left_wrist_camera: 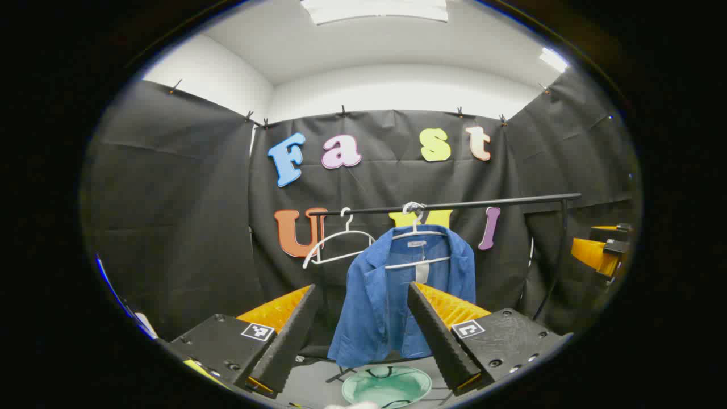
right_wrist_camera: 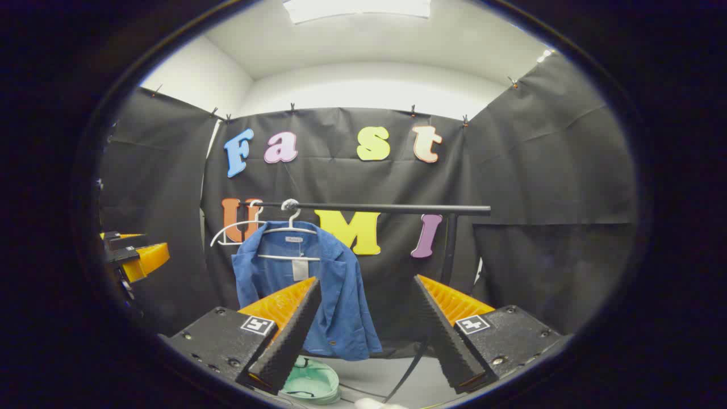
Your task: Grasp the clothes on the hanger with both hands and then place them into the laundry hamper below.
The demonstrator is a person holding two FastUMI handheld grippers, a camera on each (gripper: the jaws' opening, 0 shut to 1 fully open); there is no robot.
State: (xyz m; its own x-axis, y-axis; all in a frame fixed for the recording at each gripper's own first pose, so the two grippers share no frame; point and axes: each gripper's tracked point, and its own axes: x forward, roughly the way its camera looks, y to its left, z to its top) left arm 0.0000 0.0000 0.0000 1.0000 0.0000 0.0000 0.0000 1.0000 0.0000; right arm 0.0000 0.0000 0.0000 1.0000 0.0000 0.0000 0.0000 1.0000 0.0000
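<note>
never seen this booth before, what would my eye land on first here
First the blue jacket, hanging open on a white hanger from the black rail, ahead of both open grippers, left gripper and right gripper. An empty white hanger hangs beside it on the rail. On the floor below the jacket sits the pale green hamper.

We saw the right gripper [right_wrist_camera: 363, 332] gaping wide, well short of the blue collared shirt [right_wrist_camera: 318, 284] hanging on its white hanger [right_wrist_camera: 291, 227] above the pale green hamper [right_wrist_camera: 311, 382].
</note>
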